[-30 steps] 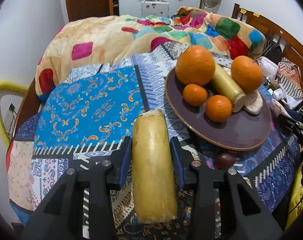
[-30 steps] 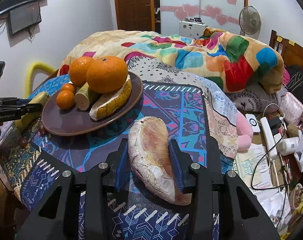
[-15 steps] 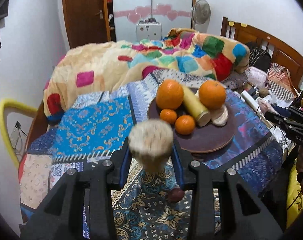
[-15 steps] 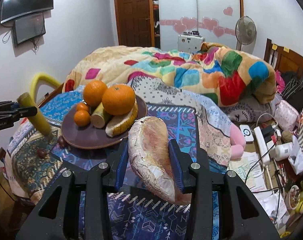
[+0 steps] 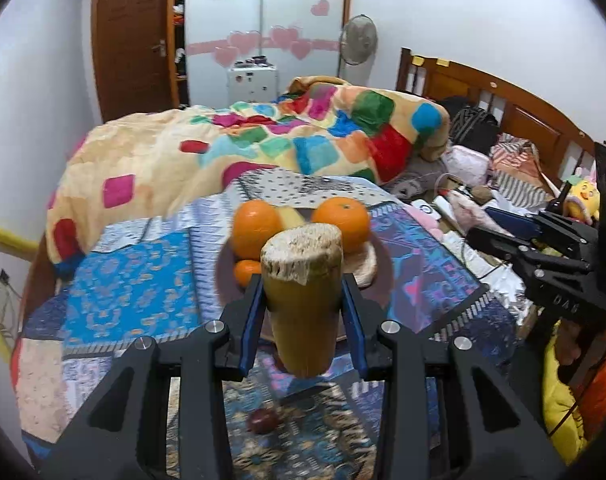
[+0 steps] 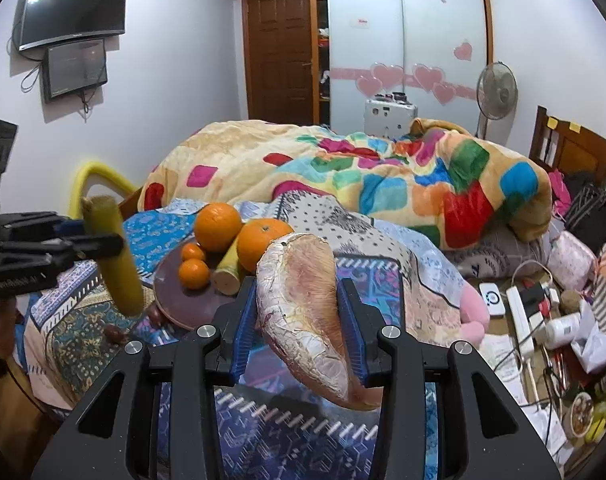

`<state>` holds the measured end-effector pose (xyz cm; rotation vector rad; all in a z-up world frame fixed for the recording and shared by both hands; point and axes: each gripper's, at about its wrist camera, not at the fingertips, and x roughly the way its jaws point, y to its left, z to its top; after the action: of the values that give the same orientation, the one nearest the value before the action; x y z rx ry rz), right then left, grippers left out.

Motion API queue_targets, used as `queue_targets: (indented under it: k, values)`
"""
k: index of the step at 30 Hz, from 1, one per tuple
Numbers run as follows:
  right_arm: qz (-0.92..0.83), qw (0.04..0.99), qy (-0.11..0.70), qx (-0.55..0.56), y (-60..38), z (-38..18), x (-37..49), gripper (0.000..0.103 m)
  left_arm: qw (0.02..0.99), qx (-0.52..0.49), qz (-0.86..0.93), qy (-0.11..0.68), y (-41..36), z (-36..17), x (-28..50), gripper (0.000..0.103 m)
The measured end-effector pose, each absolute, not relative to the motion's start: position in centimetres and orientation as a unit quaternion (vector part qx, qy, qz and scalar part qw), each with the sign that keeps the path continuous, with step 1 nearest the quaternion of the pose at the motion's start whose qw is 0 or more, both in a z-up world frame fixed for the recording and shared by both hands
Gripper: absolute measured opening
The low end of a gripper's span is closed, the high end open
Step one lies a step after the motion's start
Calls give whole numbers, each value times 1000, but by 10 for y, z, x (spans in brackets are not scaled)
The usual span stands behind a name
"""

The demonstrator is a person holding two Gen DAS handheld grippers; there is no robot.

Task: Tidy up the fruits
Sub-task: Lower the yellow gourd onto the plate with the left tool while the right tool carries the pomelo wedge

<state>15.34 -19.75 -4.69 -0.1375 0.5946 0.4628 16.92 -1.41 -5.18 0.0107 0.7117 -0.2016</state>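
Note:
My left gripper is shut on a yellow stalk piece, held upright high above the bed; it also shows in the right wrist view. My right gripper is shut on a pale peeled fruit segment, also lifted. A brown plate on the bed holds two big oranges, two small oranges, another stalk piece and a segment. Small dark red fruits lie on the cloth near the plate.
A bright patchwork blanket is heaped behind the plate. Clutter with a power strip, bottles and bags lies to the right by the wooden headboard. A yellow hoop stands at the bed's left.
Both grippers rose and pulled back from the bed with their loads. The stalk piece tipped from lying flat to upright in the left gripper. The plate now looks smaller and farther.

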Motion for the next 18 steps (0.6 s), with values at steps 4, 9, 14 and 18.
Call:
queue_targets:
  k: [4,9,14,18]
  values:
    - [232,927,285,-67,-190,-47,158,37,928,6,-116,355,-28,-58,185,37]
    - [239,925,288,-62,-186,-53,168,37,918,-6,-128,375,-33,-72,209,37]
    - [244,923,293,-61,-180,-60,177,37,924,-15,-110,366,-28,-83,221,37]
    - [248,920,296,-65,-174,-63,179,37,929,0,-92,357,-28,-86,228,39]
